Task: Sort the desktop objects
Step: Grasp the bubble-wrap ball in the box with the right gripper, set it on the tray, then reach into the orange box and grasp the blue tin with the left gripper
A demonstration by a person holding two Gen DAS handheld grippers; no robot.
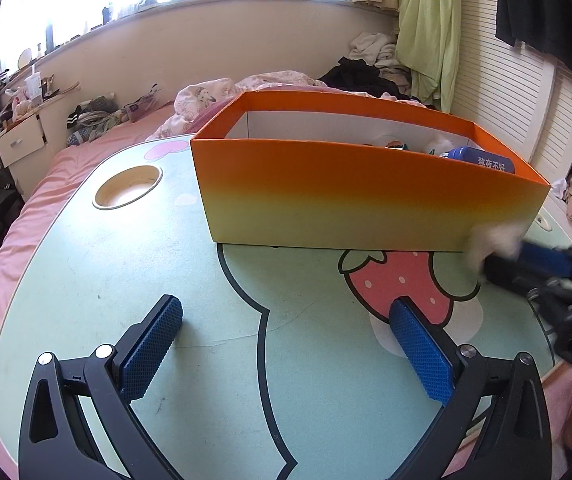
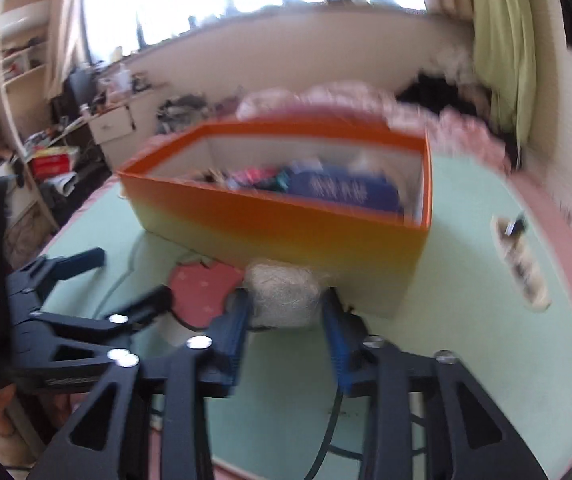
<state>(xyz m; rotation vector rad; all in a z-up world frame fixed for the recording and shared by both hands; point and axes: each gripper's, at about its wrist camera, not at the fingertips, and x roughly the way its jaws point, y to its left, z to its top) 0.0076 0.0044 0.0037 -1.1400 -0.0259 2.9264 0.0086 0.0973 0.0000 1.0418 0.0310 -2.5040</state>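
Right hand-held gripper (image 2: 286,304) is clenched on a pale, fluffy white wad of fibre (image 2: 284,294), cotton wool or tissue by the look of it, pinched between the two blue pads. Judging by that ragged, fuzzy outline, it's featherweight and very soft: it should squash rather than resist, so a light squeeze across its middle, as here, looks right. No fear of breaking it; the risk I'd name is strands snagging on the textured pads or the wad slipping out if the grip loosens. The view is motion-blurred, so finer texture is hard to call.

Just ahead of that gripper stands the orange-to-yellow cardboard box (image 2: 286,236), open-topped, white inside. The wad sits close against the box's near wall, below the rim, not yet over the opening. Inside the box: a dark blue packet with white lettering (image 2: 342,192) and some red and teal bits, too blurred to name.

Over to the left hand-held gripper (image 1: 286,312): released, fingers spread wide, nothing between them, hovering above the mint-green table with a strawberry cartoon print (image 1: 126,264). From there the box lies straight ahead, and the right one with its white wad shows far off to the right, by the box's corner.
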